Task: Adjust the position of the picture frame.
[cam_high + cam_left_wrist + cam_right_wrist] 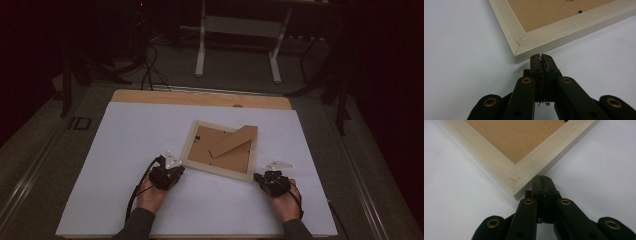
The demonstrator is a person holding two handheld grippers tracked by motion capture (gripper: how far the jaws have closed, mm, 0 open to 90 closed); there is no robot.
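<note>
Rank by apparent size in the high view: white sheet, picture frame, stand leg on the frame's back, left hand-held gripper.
1. White sheet
2. Picture frame
3. Stand leg
4. Left hand-held gripper, close to the stand leg, so that order is unsure.

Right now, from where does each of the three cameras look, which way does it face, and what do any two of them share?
High view: fixed above the person's side, facing forward and down on the white table; forearms, left gripper and right gripper enter from below.
Left gripper view: rides the left gripper, looking along its shut fingers at one near corner of the picture frame.
Right gripper view: rides the right gripper, fingers shut, facing another frame corner.
Shared: all three see the picture frame lying back side up.
</note>
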